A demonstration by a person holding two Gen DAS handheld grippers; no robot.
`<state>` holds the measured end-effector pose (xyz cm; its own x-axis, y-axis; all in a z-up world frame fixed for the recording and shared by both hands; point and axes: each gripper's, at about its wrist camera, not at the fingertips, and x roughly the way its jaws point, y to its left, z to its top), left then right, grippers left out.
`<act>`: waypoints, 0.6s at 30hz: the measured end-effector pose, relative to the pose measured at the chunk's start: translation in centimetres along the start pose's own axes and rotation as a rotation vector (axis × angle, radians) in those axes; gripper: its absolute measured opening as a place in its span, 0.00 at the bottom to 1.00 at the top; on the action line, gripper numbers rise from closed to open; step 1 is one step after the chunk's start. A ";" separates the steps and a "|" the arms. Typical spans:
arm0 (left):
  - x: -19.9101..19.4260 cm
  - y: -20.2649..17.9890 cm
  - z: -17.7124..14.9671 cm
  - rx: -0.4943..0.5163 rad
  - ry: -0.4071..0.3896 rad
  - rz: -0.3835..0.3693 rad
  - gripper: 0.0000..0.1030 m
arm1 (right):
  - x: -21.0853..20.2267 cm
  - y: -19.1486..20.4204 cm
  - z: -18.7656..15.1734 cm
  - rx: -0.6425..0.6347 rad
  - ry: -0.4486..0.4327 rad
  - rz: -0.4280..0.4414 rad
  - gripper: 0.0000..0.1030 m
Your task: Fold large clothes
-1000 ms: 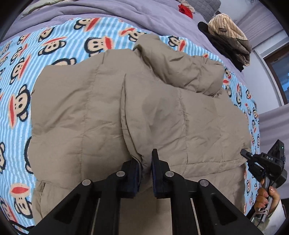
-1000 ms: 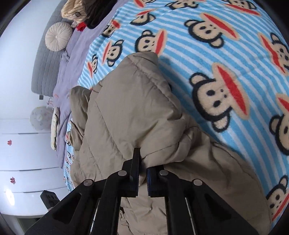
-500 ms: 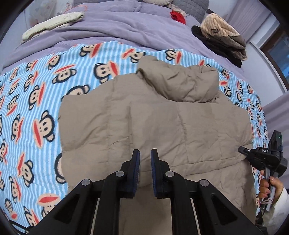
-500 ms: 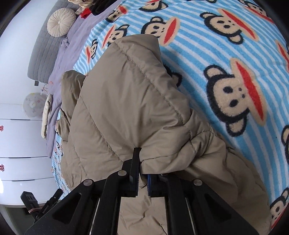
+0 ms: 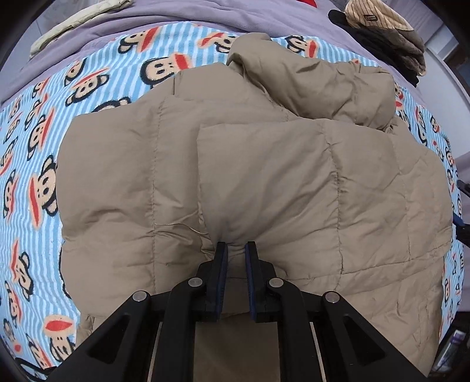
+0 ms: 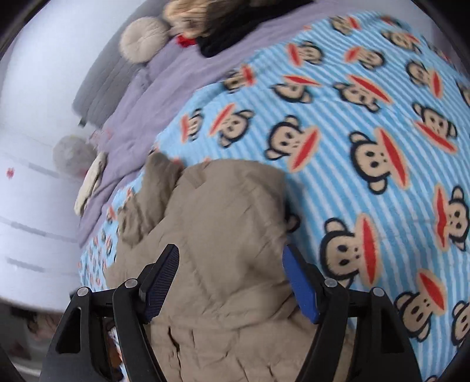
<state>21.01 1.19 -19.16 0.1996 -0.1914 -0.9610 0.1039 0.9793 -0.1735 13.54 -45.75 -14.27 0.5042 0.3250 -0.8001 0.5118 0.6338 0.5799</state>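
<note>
The monkey blanket (image 5: 97, 88) fills the bed, blue and white stripes with red-mouthed cartoon faces, fleecy in the right wrist view (image 6: 367, 123); behind it runs a smooth lilac bedspread (image 5: 182, 11) with a grey quilted headboard (image 6: 100, 79) at the far end. On the blanket lies the puffer jacket (image 5: 264, 176), tan, matte, quilted into soft rectangular panels by stitched seams, its surface creased and pillowy; one panel is doubled over the body, and its hood (image 5: 317, 79) sits bunched and rumpled at the far edge. From the right wrist the jacket (image 6: 217, 235) reads as a rounded mound (this frame is blurred, so the seams barely show).

Now the tongs: the left gripper (image 5: 235, 252) has its fingers drawn close with a pucker of the folded panel's near edge pinched between the dark blue pads, cloth gathering into radiating wrinkles there; the right gripper (image 6: 230, 264) hangs above the jacket's near end with its fingers spread wide, textured blue pads (image 6: 299, 282) on either side of the mound, and whether they touch the fabric I cannot tell.

Smaller bits: a pile of dark clothes (image 5: 382, 44) topped by a striped beige cap (image 5: 376, 17); a round cream cushion (image 6: 144, 38); a pale folded cloth (image 5: 76, 26) on the bedspread.
</note>
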 end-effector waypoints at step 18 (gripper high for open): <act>-3.9 -1.1 0.1 0.014 -0.085 -0.037 0.14 | 2.7 2.6 1.8 -0.091 -0.005 -0.120 0.18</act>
<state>20.23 0.88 -15.16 0.2773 -0.2325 -0.9322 0.1261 0.9707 -0.2046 17.54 -44.50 -14.65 0.4469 0.2396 -0.8619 0.5033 0.7292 0.4637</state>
